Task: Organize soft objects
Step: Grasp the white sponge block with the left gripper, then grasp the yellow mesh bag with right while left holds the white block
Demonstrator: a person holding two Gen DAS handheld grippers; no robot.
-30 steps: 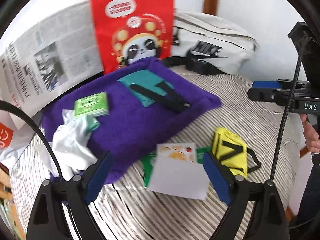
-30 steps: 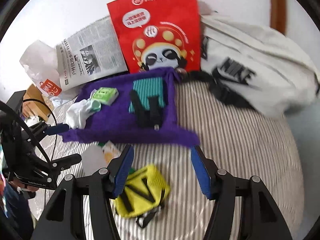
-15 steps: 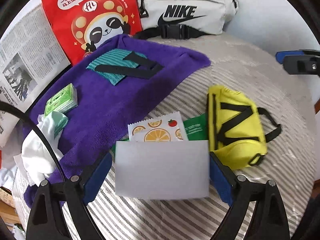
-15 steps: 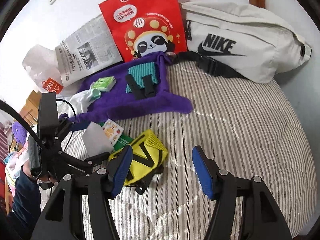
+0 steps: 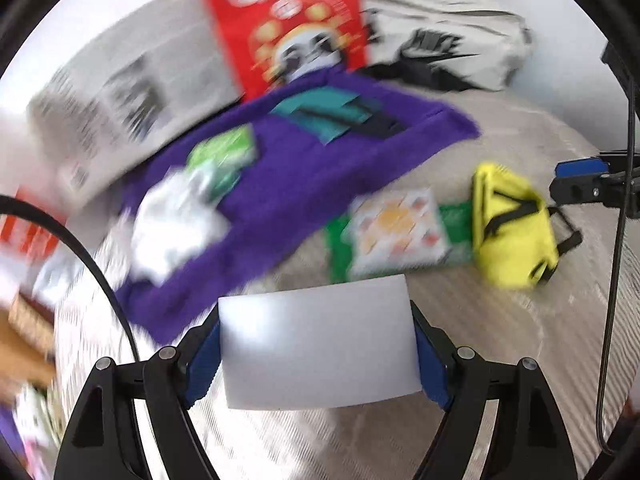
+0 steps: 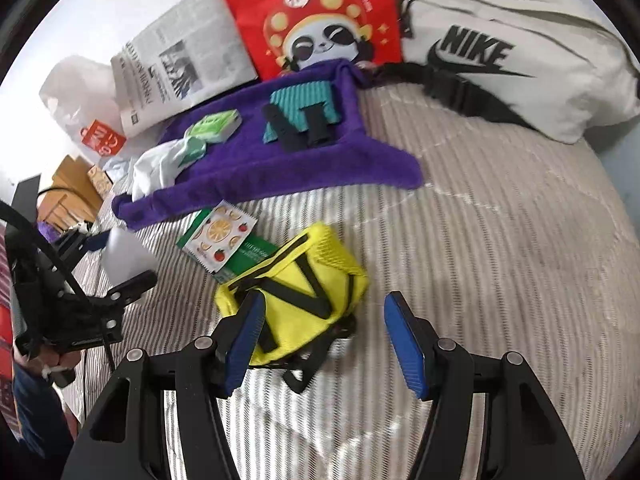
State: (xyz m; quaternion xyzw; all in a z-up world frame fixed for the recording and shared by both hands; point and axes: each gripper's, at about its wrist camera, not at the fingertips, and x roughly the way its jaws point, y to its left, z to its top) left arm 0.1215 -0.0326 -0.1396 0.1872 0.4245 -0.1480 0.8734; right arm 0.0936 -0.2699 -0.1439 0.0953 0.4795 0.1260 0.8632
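A plain white card (image 5: 318, 346) is clamped between the blue pads of the left gripper (image 5: 318, 354), whose jaws have just been closing. The right gripper (image 6: 324, 340) is held half open and empty over a yellow pouch (image 6: 296, 284) on the striped bedcover (image 6: 500, 240). Beside the pouch lie a fruit-printed sachet (image 6: 220, 238) and a green packet (image 6: 250, 258); beyond it a purple towel (image 6: 256, 164), red panda bag (image 6: 316, 12) and white Nike bag (image 6: 516, 48), all blurred in the left view.
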